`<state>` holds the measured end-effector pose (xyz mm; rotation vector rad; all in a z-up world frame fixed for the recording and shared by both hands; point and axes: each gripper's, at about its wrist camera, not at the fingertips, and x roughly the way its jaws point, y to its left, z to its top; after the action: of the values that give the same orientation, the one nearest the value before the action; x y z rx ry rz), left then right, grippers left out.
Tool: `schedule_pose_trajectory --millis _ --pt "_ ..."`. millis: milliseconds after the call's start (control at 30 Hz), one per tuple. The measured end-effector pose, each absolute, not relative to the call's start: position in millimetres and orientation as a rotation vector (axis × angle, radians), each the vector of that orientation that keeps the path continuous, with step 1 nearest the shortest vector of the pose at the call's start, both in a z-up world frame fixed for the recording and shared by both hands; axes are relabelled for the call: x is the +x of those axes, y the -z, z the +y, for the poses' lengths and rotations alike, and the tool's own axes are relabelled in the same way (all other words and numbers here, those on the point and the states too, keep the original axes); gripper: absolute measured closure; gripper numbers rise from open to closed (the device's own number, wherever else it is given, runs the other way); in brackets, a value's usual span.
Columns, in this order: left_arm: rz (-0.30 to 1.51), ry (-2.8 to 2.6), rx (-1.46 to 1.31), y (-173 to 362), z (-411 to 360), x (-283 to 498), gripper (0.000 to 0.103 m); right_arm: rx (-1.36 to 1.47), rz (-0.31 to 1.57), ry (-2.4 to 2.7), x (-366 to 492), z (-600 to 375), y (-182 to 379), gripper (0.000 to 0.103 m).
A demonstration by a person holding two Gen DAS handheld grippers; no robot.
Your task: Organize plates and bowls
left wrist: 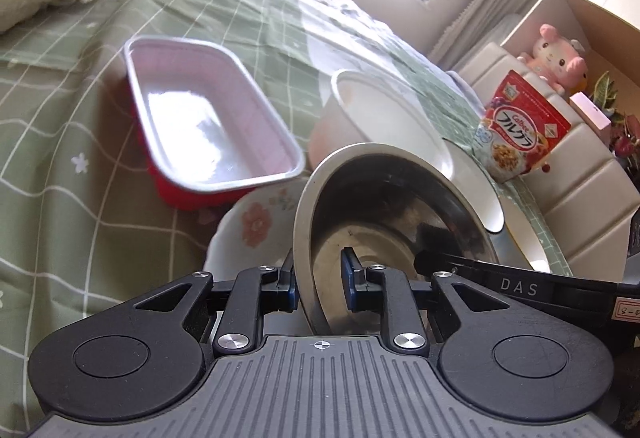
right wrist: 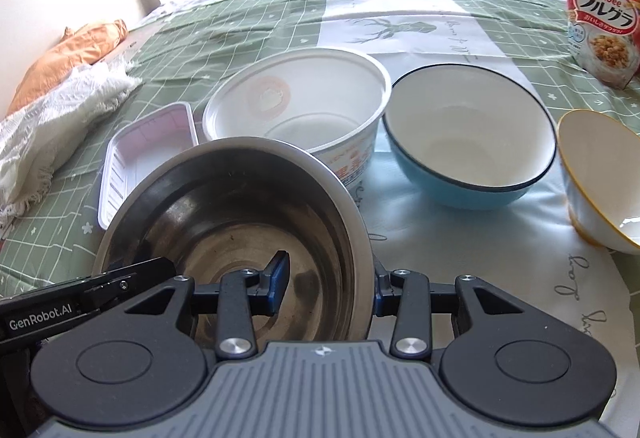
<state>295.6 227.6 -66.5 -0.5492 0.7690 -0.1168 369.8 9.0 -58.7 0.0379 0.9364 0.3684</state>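
Steel bowl (right wrist: 240,234) held by both grippers at once, tilted above the floral plate (left wrist: 256,222).

The left gripper (left wrist: 320,278) pinches one side of the rim, one finger inside and one outside; the right gripper (right wrist: 328,286) clamps the opposite side the same way. The bowl looks stiff, light and slick, so the thin rim is the sensible hold, though polished metal may slip. Ahead sit the paper bowl (right wrist: 296,109), blue bowl (right wrist: 468,141) and tray (left wrist: 208,125). The steel bowl's underside is hidden, and whether it touches the plate cannot be told.
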Motion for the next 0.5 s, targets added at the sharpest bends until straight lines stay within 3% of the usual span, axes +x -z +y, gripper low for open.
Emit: schedule_pose_trajectory --millis 500 --pt "0.723 0.069 -0.636 72 264 281 0.081 -0.054 0.918 -0.342 360 27 67 0.062"
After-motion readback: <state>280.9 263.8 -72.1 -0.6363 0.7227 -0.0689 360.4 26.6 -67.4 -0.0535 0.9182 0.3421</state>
